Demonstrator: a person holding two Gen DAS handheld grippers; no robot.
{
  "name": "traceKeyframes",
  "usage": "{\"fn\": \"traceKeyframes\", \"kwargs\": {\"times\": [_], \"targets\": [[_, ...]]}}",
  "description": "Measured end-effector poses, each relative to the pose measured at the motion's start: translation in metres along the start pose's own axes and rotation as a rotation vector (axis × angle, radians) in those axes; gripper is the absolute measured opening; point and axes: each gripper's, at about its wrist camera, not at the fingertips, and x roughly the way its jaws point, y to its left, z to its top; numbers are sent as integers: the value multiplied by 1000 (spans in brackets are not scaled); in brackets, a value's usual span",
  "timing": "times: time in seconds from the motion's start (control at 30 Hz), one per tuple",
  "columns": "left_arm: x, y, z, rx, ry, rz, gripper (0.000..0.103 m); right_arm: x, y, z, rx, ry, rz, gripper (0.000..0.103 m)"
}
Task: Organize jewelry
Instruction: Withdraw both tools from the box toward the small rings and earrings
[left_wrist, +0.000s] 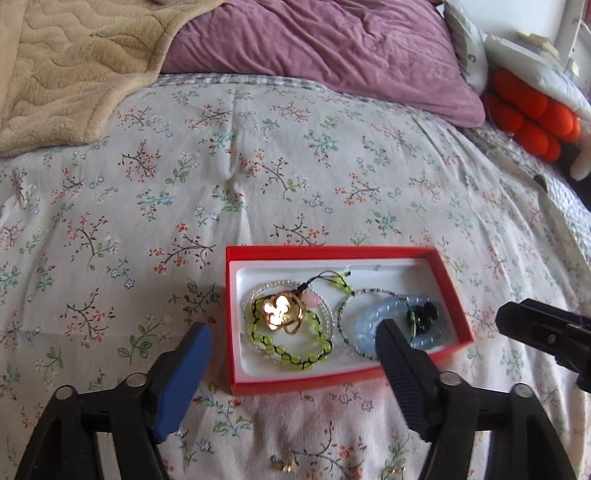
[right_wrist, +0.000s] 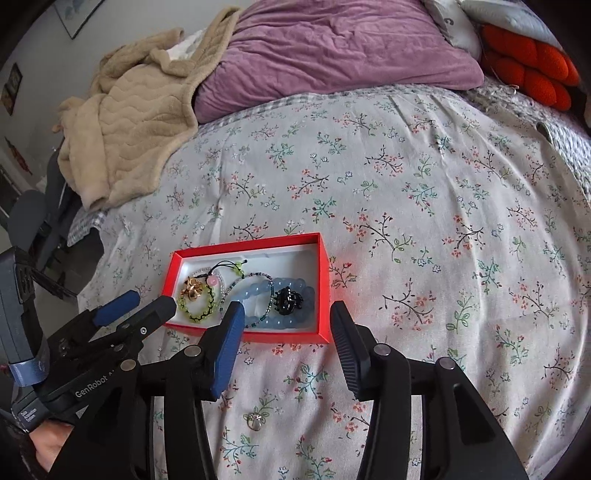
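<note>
Jaws of both grippers parted, empty — over floral bedspread (left_wrist: 258, 166), purple pillow (left_wrist: 314, 48) behind, perhaps framed pictures (right_wrist: 77, 16).

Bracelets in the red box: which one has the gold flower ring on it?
The green beaded bracelet with black cord, at the box's left end; the gold flower ring overlaps it. The pale blue bracelet lies right.

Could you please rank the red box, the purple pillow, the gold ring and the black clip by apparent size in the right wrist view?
1. purple pillow
2. red box
3. and 4. gold ring and black clip look alike.
</note>
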Motion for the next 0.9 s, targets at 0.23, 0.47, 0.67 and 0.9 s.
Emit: {"fn": "traceKeyframes", "kwargs": {"times": [0.23, 0.47, 0.67, 0.9], "targets": [[-14, 5, -12, 10, 11, 25, 95, -14, -2, -21, -49, 19, -48, 61], [-25, 12, -27, 29, 38, 64, 102, -25, -3, -41, -77, 38, -74, 73], [-29, 18, -44, 41, 93, 49, 102, -25, 7, -62, -151, 83, -96, 77], [-34, 32, -62, 46, 131, 47, 102, -24, 13, -79, -198, 117, -124, 78]]}}
